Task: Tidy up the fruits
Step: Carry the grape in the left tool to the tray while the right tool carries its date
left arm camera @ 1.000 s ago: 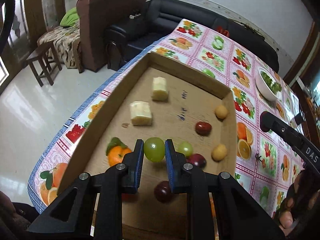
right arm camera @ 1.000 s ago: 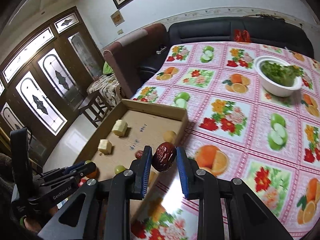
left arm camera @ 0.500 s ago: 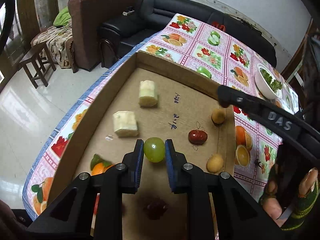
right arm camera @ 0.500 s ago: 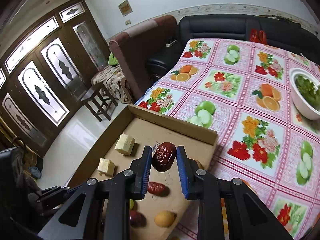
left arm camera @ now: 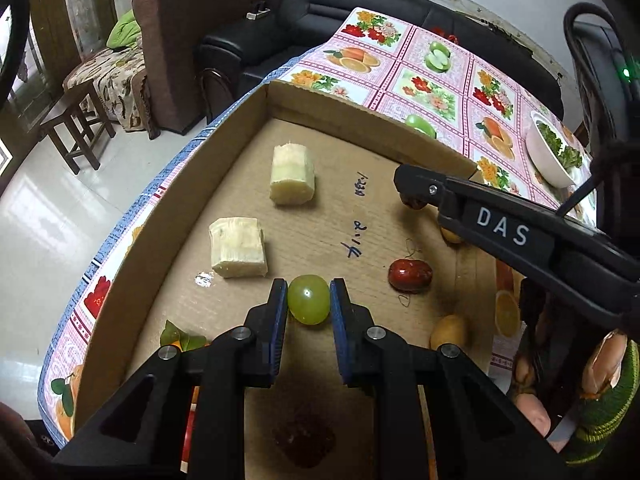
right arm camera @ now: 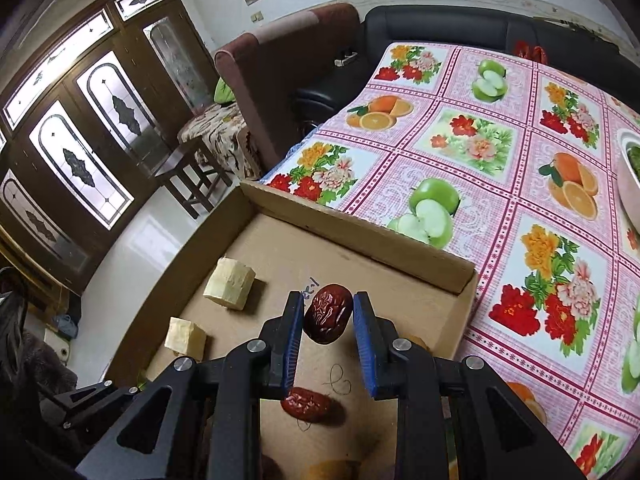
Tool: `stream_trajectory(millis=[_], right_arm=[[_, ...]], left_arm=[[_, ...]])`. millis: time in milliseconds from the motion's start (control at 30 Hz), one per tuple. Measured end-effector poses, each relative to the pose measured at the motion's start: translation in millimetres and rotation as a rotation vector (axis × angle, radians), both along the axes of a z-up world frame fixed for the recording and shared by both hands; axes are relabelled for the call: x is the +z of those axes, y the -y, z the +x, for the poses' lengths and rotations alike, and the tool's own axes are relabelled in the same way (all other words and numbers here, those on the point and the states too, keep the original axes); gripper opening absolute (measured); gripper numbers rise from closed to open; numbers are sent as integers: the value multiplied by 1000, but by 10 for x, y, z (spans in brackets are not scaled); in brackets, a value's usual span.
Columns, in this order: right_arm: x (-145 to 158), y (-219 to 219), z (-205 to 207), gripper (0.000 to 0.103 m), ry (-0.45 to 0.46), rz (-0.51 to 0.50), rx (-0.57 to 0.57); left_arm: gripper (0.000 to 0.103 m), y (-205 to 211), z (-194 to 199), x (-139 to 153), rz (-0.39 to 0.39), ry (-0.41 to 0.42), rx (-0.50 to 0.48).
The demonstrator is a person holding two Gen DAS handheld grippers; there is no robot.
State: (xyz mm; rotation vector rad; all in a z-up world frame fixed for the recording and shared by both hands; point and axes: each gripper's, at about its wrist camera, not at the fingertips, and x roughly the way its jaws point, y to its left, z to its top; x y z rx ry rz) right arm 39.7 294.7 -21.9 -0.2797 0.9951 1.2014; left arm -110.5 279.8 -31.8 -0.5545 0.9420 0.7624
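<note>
Left wrist view: at the frame's left edge ran the wall of the cardboard tray (left arm camera: pixel 176 216), which sat on the bench (left arm camera: pixel 436 92) with its fruit-print cloth. Inside the tray, left of centre, lay two pale cut chunks (left arm camera: pixel 239 253), one above the other and apart. At bottom centre the left hand-held gripper (left arm camera: pixel 309 300) was pinched onto a green grape (left arm camera: pixel 309 299), which sat squarely between its blue pads, above the tray floor. To the right of it a red date (left arm camera: pixel 410 275) lay on the cardboard, with a yellowish fruit (left arm camera: pixel 448 330) lower right. Across the right side reached the other hand-held gripper's black arm.

Right wrist view: the two pale chunks lay at centre left. At centre, the right hand-held gripper (right arm camera: pixel 328 318) was clamped on a wrinkled dark-red date (right arm camera: pixel 328 314), held between the pads over the tray's far right corner. Directly below it, another red date (right arm camera: pixel 307 404) rested on the tray floor. A white bowl (right arm camera: pixel 628 192) sat at the right edge.
</note>
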Motion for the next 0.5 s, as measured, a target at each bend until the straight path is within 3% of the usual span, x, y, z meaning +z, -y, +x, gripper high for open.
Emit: stream_trajectory(millis=[500], right_arm=[[-157,-176,-37,26,24,-57,16]], left_arm=[[19,-36,44,-67,-15,-26,5]])
